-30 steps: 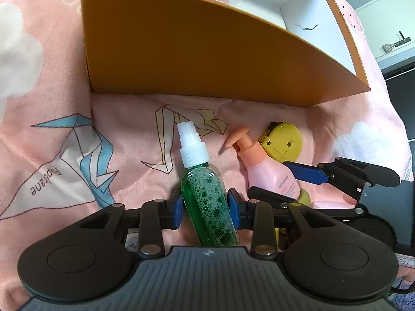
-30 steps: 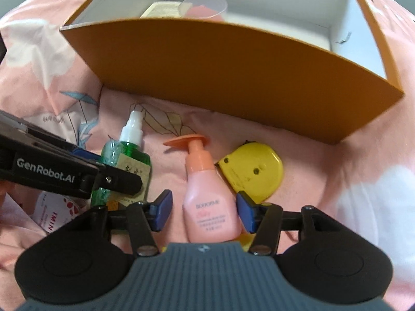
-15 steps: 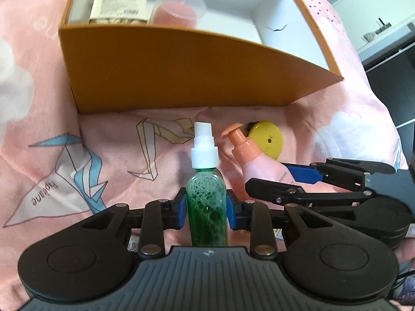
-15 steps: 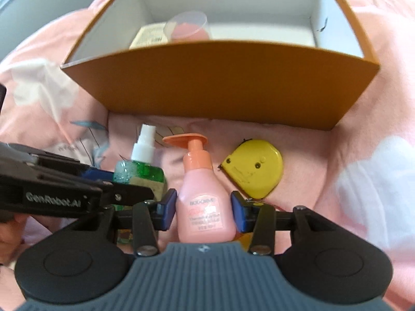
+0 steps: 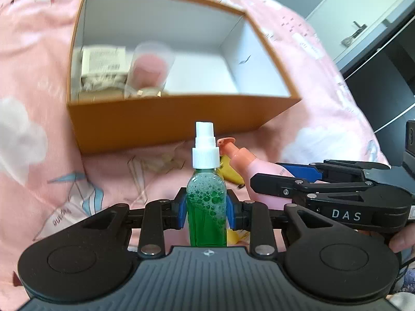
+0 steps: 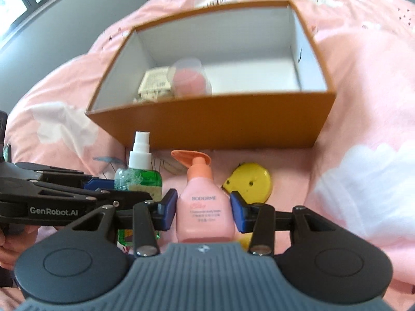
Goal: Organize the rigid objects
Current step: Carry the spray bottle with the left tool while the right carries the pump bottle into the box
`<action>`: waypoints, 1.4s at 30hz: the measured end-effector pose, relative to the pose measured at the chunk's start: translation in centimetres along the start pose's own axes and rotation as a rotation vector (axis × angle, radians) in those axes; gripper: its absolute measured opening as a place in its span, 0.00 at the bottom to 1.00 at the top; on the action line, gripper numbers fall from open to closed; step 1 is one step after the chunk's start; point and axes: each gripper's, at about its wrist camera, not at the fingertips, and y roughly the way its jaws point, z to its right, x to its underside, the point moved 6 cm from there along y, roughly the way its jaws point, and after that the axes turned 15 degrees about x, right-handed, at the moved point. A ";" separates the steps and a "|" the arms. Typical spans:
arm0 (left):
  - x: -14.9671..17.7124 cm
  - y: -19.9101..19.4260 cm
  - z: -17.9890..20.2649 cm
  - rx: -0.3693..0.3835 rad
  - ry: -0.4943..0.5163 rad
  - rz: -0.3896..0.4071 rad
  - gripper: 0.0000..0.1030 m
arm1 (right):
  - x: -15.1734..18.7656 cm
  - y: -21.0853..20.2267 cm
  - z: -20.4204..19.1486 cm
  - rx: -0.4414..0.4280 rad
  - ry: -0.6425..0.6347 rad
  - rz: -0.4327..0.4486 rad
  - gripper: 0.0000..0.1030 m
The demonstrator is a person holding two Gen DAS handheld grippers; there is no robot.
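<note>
The left gripper (image 5: 206, 211) clamps a clear spray bottle (image 5: 206, 207) of frothy green liquid with a white nozzle, upright between its blue pads. Beside it, the right gripper (image 6: 204, 213) squeezes a pink pump bottle (image 6: 205, 212) with an orange spout. Beyond, a yellow round case (image 6: 250, 185) lies on the pink bedspread (image 6: 363, 103) before an open orange box (image 6: 220, 127).
</note>
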 end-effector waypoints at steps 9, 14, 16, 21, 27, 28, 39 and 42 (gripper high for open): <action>-2.5 -2.7 3.4 0.053 0.059 0.102 0.32 | -3.0 -5.3 0.7 0.012 -0.003 0.152 0.43; -5.1 -3.8 4.2 0.094 0.063 0.151 0.32 | -5.6 -7.2 1.0 0.038 -0.028 0.234 0.43; -6.3 -4.4 4.2 0.112 0.053 0.172 0.32 | -7.0 -7.4 1.1 0.041 -0.038 0.256 0.43; -10.5 -5.3 4.0 0.115 0.060 0.217 0.32 | -10.8 -6.2 1.6 0.035 -0.028 0.252 0.43; -15.6 -3.6 2.4 0.145 0.026 0.228 0.32 | -14.3 -3.5 2.8 0.038 0.002 0.215 0.43; -16.0 -2.7 1.7 0.138 0.003 0.215 0.32 | -14.5 -2.9 3.0 0.039 0.011 0.203 0.43; -14.8 7.4 -4.2 0.104 -0.137 -0.032 0.32 | -14.6 6.3 4.5 0.067 0.083 -0.009 0.43; -14.8 8.8 -5.1 0.089 -0.143 -0.069 0.32 | -14.3 7.6 4.6 0.048 0.097 -0.037 0.43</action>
